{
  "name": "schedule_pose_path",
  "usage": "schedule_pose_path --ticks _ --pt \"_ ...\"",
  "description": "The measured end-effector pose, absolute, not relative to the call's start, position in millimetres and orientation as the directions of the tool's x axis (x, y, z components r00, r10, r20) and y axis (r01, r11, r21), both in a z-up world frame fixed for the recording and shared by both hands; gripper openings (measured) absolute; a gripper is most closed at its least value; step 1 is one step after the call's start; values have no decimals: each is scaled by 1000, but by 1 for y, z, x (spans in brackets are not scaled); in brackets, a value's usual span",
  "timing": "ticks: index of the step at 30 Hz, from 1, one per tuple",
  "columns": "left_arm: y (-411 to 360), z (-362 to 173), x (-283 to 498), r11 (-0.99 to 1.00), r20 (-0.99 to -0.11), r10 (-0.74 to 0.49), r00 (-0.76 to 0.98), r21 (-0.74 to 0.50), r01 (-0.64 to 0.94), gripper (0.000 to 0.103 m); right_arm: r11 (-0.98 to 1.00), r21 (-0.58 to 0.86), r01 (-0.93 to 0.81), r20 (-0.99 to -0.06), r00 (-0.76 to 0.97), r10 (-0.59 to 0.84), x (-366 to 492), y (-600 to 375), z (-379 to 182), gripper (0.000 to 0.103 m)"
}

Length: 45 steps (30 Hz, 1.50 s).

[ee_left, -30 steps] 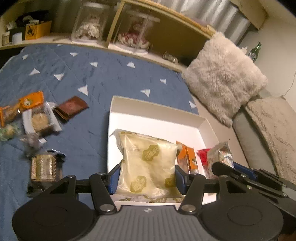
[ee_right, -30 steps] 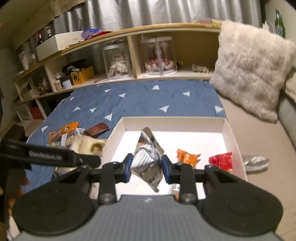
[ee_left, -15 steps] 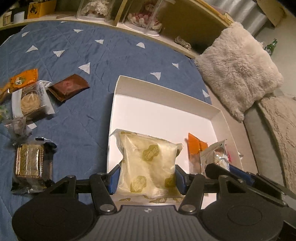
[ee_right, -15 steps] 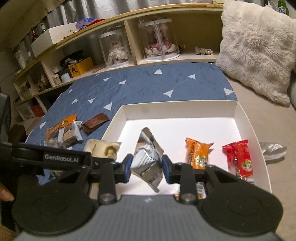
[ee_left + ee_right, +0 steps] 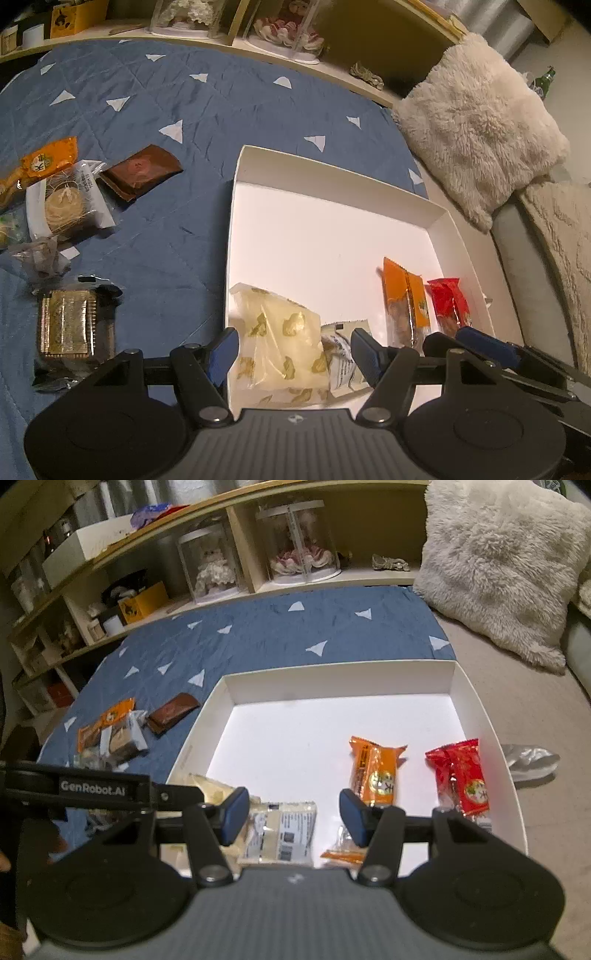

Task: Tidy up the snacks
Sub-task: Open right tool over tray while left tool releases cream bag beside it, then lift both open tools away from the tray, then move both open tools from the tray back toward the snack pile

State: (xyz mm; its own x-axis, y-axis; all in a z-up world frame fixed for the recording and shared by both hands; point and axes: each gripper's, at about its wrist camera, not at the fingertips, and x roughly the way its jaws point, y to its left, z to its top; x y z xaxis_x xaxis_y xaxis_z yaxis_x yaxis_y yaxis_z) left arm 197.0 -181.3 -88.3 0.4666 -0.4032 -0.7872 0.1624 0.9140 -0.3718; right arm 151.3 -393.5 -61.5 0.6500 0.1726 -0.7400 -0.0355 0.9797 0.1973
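Both grippers hang released over the white box's (image 5: 484, 716) near edge: left gripper (image 5: 293, 350) above the pale yellow pack (image 5: 280, 343), right gripper (image 5: 291, 816) above the silver pack (image 5: 282, 834). Beyond, orange pack (image 5: 373, 771) and red pack (image 5: 461, 775) along the right edge.

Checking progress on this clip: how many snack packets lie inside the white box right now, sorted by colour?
Pale yellow packet: 1
White packet: 1
Orange packet: 1
Red packet: 1
Small orange-edged packet, partly hidden at the near edge: 1
Total: 5
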Motion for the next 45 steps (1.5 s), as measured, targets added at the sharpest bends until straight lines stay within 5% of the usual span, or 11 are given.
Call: schedule_pose_path --ticks 14,17,28,45 --pt "-175 -78 181 926 -803 -377 463 -313 212 69 982 189 28 -770 624 131 140 -398 -58 79" --pt "-173 -76 176 927 -801 -374 468 -301 226 84 980 192 47 -769 628 121 137 -400 -55 84" --pt "-165 -63 159 929 -792 -360 493 -258 264 100 986 153 58 -776 625 84 124 -397 -41 102" --pt "-127 -39 140 913 -733 -404 547 -289 288 103 991 109 71 -751 660 35 103 -393 -19 102"
